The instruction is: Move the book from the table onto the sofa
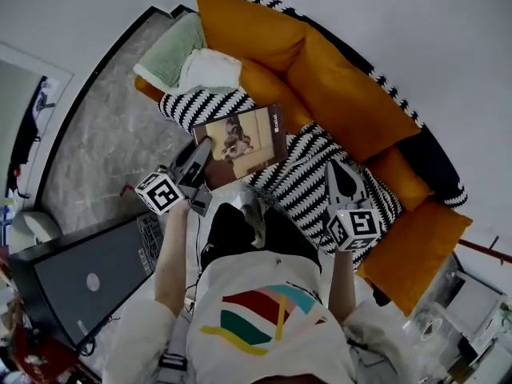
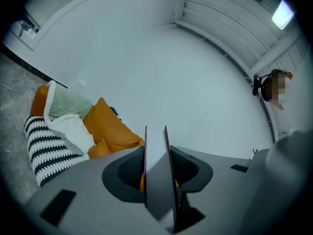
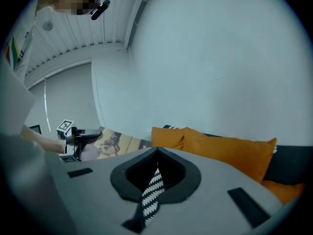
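Left gripper (image 1: 203, 149) points toward 1 o'clock, jaws clamped on the book's (image 1: 250, 138) 8 o'clock edge. Right gripper (image 1: 336, 168) points to 12, jaws closed, empty. Cover lettering illegible.

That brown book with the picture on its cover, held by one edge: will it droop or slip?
Probably stiff: the brown picture-cover book juts out flat though the left gripper pinches only one edge. Likely light, since one grip carries it. Its smooth-looking cover might slip if jolted.
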Motion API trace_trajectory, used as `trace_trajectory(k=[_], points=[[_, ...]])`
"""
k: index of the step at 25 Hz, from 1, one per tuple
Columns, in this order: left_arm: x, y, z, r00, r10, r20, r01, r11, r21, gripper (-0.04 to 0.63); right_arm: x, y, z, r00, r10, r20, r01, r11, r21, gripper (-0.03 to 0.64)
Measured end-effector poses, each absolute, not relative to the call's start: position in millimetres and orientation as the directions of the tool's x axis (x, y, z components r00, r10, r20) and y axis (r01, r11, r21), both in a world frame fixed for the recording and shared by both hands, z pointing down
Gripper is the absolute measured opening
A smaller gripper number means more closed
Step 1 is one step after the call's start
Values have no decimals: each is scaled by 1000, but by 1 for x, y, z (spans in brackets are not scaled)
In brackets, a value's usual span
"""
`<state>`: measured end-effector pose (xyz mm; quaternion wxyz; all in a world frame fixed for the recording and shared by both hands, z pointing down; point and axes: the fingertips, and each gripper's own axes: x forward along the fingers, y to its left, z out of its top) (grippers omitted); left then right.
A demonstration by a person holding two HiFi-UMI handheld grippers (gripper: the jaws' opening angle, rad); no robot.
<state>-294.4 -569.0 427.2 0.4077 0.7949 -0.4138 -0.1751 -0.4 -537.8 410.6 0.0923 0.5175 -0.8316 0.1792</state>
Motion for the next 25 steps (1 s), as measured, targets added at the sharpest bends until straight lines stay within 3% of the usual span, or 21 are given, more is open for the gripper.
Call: trace_trajectory(k=[7, 12, 17, 22, 25], points=[[-309, -624, 521, 719, -669, 190, -521, -337, 784, 153, -79, -590, 458, -537, -731, 421, -827, 554, -92, 12], [-314, -671, 627, 802, -558, 214, -427, -285, 858, 153, -138, -614, 532, -509, -704, 495, -847, 514, -138, 12], [-301, -692, 697, 925, -319, 204, -305, -307, 901, 153, -186, -619, 585, -502, -691, 521, -856, 483, -184, 12], [-303, -707, 744, 930, -185, 318, -367, -403, 838, 153, -205, -600, 628, -509, -649, 566, -854, 465, -234, 12], [-313, -716, 759, 944, -159, 288, -327, -371, 869, 153, -218, -604, 639, -506, -647, 570, -853, 473, -220, 12]])
